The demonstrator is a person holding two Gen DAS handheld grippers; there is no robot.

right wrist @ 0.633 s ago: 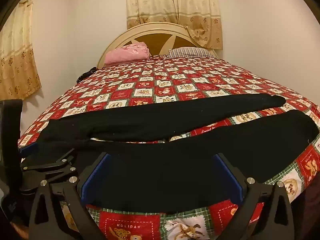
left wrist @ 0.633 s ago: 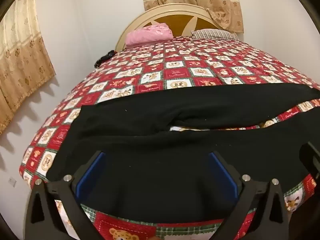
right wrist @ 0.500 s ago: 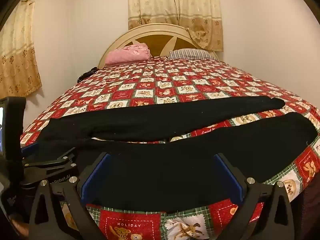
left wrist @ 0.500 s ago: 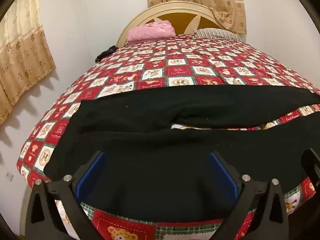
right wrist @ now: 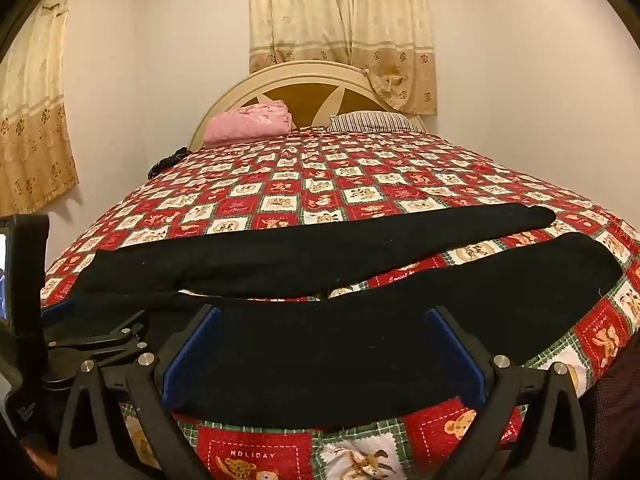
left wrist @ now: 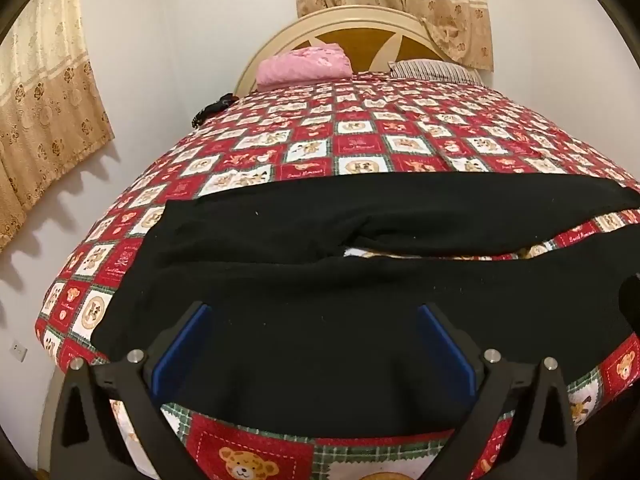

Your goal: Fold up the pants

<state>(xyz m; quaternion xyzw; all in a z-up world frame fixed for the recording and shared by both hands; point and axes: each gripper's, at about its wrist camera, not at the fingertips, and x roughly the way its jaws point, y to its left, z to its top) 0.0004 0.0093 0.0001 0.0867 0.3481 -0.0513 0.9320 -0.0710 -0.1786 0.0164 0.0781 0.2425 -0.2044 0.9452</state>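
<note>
Black pants lie flat across the near end of a bed, waist to the left, both legs running right with a narrow gap between them. In the left wrist view my left gripper hovers over the waist part, blue pads wide apart and nothing between them. From the right wrist view my right gripper stands open above the near leg, not touching the cloth. The left gripper's body shows at that view's left edge.
The bed has a red patchwork quilt with bears. A pink folded cloth and a striped pillow lie by the cream headboard. A small dark object sits at the far left edge. Curtains hang behind.
Both views have shifted slightly: the bed and pants sit a little lower and further back in each frame. Both grippers stay open and the pants have not moved.
</note>
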